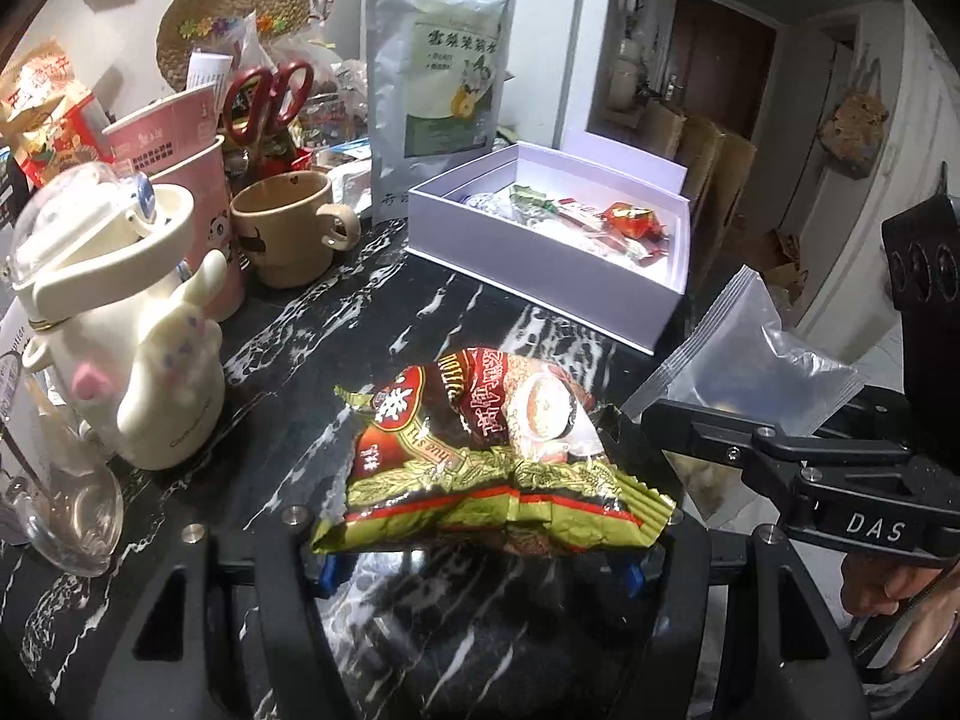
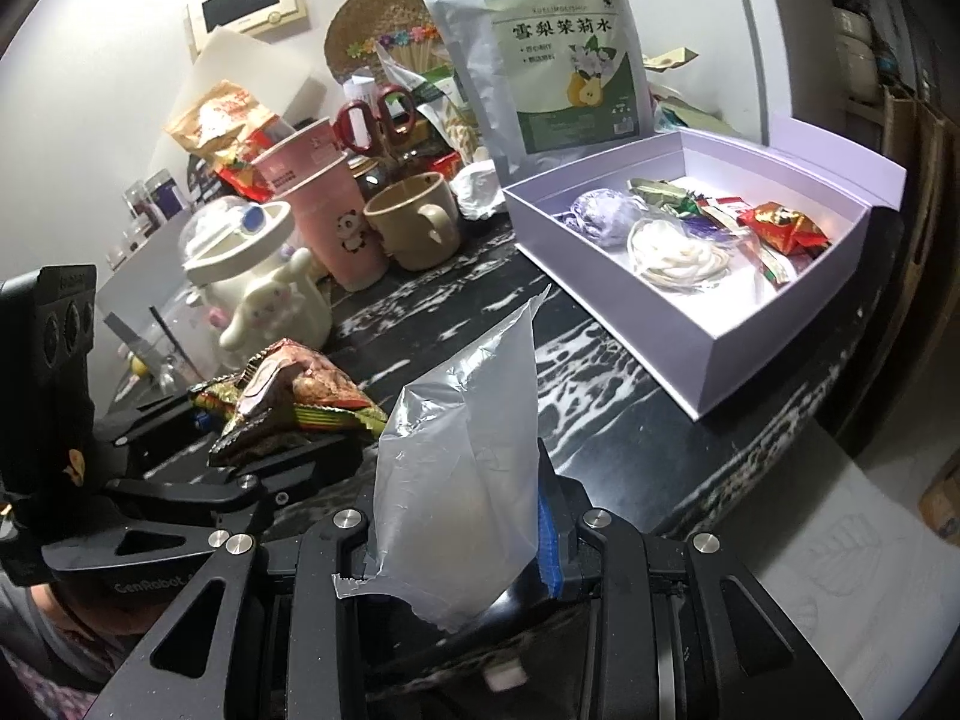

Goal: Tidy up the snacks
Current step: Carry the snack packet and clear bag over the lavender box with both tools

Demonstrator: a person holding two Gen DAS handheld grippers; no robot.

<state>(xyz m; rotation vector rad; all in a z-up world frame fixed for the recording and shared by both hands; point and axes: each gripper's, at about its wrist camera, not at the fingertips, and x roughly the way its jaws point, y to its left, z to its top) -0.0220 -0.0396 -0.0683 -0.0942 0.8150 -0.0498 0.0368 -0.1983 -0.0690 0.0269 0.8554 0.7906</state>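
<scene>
My left gripper (image 1: 480, 564) is shut on a crumpled red and gold snack packet (image 1: 492, 450), held just above the black marble table; the same packet (image 2: 288, 402) shows at the left of the right wrist view. My right gripper (image 2: 456, 546) is shut on a clear plastic snack bag (image 2: 462, 450) that stands up between its fingers; that clear bag (image 1: 744, 360) appears at the right of the left wrist view. An open lilac box (image 1: 540, 276) lies ahead with several wrapped sweets inside, and the same box (image 2: 714, 324) sits to the right in the right wrist view.
A white character bottle (image 1: 138, 348), pink paper cups (image 1: 186, 168), a tan mug (image 1: 288, 228) and red scissors (image 1: 270, 96) crowd the table's left. A tall silver pouch (image 2: 552, 48) stands behind the box. A glass cup (image 1: 66, 510) sits near left.
</scene>
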